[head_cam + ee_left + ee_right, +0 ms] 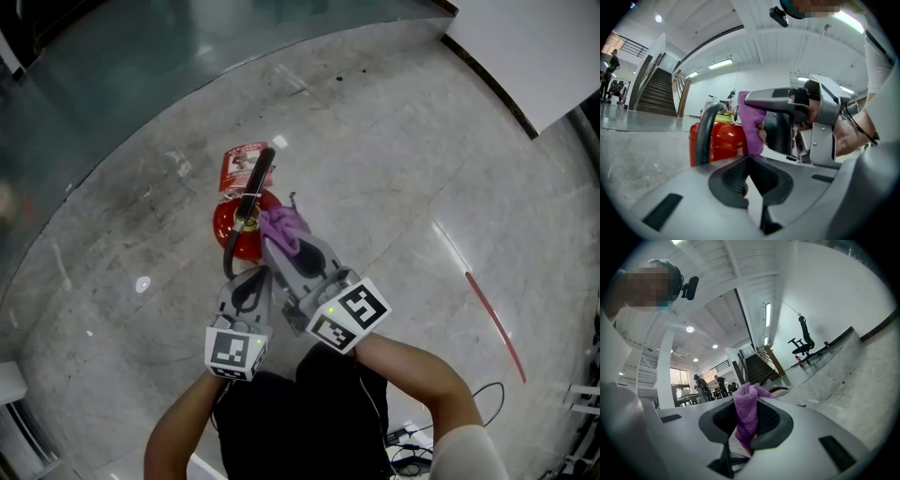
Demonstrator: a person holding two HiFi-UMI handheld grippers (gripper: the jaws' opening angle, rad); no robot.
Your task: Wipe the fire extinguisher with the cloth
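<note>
Seen from above in the head view, the fire extinguisher (223, 221) is strongly foreshortened. Only its red shoulder shows, with a black handle and a red and white tag (242, 167) whose print is too small to read. The side of its top nearest the right fingers is covered by the purple cloth (284, 228) and the right gripper (281, 247). In the left gripper view the extinguisher (725, 140) stands just ahead of the left fingertips. Its base is cut off by the gripper's own grey body, its left side is crossed by the black hose (704, 137) and its right side is hidden behind the cloth (751, 125). The left gripper (751, 162) has its jaws drawn together with nothing clearly held; a small reddish sliver shows at the seam and cannot be identified. From above, this gripper (251, 281) sits just short of the extinguisher, beside the curve of the hose (228, 255). The right gripper (749, 427) has its jaws clamped on the cloth (746, 404), which bunches up past the fingertips and hangs down between the pads. Just beyond that bunch a dark curved edge shows, too little of it to name. From the left gripper's side, the cloth ahead of the right fingers lies against the extinguisher's red body, near its top
</note>
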